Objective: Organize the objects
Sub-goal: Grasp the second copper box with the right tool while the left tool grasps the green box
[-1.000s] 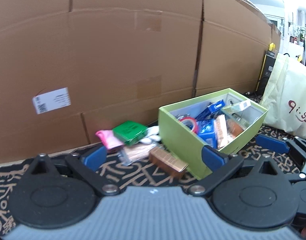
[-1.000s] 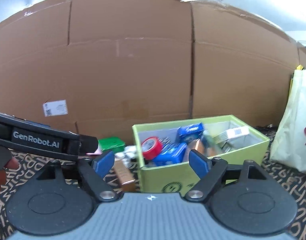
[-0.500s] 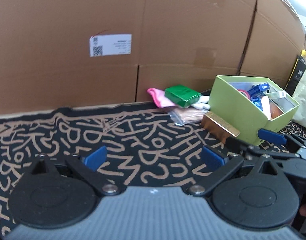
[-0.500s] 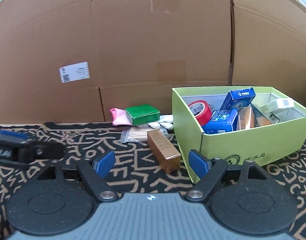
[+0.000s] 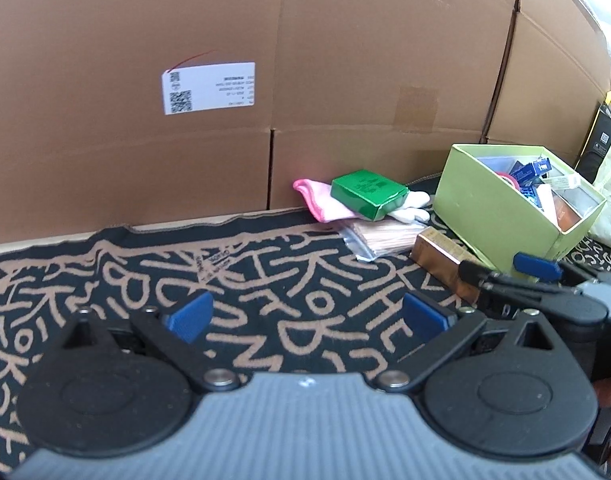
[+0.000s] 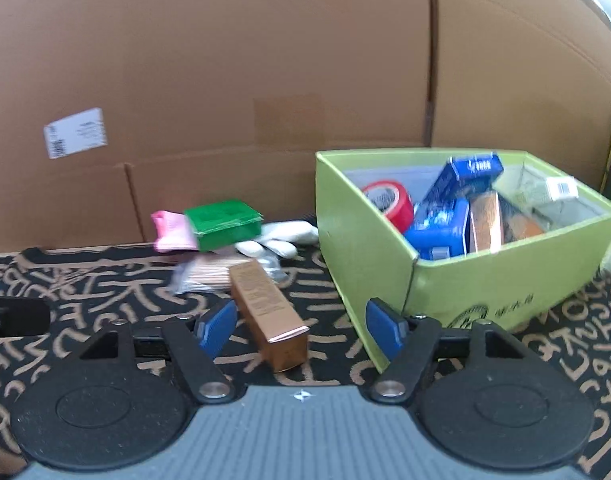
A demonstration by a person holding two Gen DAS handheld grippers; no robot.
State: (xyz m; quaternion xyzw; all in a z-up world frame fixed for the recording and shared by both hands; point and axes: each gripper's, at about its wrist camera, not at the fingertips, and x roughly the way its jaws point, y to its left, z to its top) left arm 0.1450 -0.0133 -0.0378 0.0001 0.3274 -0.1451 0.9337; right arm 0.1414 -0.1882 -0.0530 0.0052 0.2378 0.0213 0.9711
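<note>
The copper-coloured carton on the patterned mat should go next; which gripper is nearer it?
Right. The right gripper has the copper-coloured carton between its open fingers; the left gripper sits off to its left.

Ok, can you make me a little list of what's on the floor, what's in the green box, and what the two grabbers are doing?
surface: patterned black mat
green box: open, holds red tape, blue packs, other small boxes
beside the box: copper box, small green box, pink cloth, white glove, clear bag of sticks
left gripper: open, empty
right gripper: open, jaws have just been closing, copper box end between them, not gripped
backdrop: cardboard boxes
</note>
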